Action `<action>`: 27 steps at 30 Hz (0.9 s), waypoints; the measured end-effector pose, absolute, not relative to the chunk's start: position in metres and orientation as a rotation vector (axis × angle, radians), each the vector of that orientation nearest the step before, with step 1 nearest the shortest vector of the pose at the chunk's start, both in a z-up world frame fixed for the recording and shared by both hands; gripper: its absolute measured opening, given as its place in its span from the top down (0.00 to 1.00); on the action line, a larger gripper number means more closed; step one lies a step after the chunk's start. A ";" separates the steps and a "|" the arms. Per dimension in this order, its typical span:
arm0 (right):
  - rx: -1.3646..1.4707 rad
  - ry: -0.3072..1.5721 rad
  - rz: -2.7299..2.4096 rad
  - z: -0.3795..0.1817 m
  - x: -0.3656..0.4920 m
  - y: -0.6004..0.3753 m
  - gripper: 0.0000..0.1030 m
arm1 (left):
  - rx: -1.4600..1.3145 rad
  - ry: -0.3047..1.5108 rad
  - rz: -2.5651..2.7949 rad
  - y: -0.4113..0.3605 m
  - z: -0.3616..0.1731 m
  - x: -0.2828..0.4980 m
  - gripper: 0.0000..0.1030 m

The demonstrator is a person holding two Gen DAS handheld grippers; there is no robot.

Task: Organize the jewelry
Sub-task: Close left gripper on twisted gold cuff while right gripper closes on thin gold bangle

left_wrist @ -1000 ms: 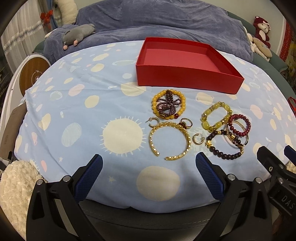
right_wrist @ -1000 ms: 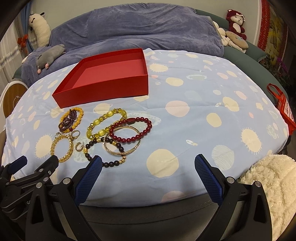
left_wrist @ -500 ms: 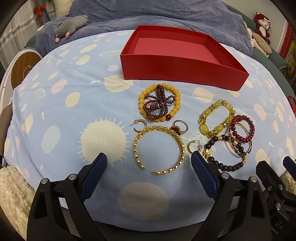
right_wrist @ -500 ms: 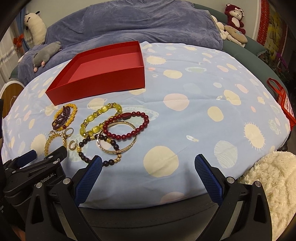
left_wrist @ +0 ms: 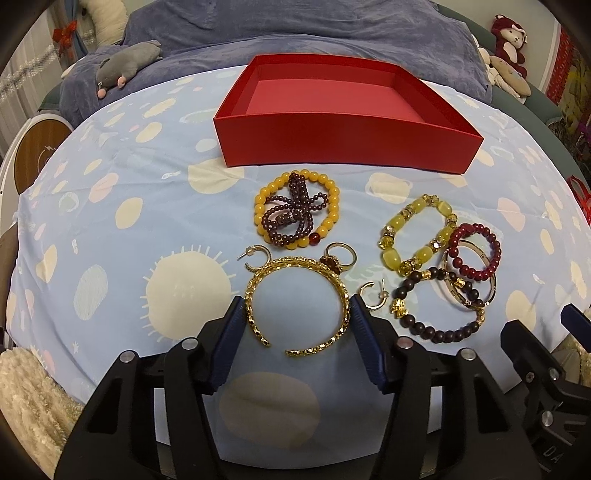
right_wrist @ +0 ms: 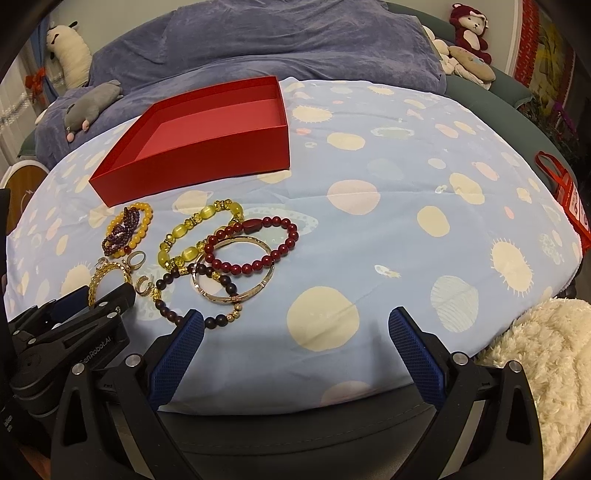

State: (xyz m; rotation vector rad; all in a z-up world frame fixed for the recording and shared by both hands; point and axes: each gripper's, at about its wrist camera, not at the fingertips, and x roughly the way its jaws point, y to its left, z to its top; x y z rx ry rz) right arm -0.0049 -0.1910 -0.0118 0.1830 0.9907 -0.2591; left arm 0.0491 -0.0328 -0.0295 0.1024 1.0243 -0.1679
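An open red box (left_wrist: 343, 136) (right_wrist: 207, 147) stands at the back of the blue spotted cloth. In front of it lie several bracelets. A gold open bangle (left_wrist: 295, 299) lies between the fingers of my left gripper (left_wrist: 296, 308), whose pads sit close to the bangle's two sides; whether they press it I cannot tell. Behind it lie a yellow bead bracelet with a dark purple strand (left_wrist: 295, 212), two gold hoop earrings and a ring (left_wrist: 340, 254). To the right lie yellow-green, red and dark bead bracelets (right_wrist: 251, 243). My right gripper (right_wrist: 295, 325) is open and empty.
A grey plush toy (left_wrist: 125, 62) lies on the purple blanket behind the box. More plush toys (right_wrist: 469, 33) sit at the back right. A fluffy cream rug (right_wrist: 546, 362) lies by the front right edge. A red bag (right_wrist: 565, 192) hangs at the right.
My left gripper has moved forward to the gold bangle and its fingers have narrowed around it. My right gripper has moved slightly closer to the bracelets and stays wide open.
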 end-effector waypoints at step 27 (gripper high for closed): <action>0.203 1.081 -0.109 -0.034 0.047 -0.176 0.22 | 0.004 0.982 -0.078 0.007 -0.014 0.038 0.47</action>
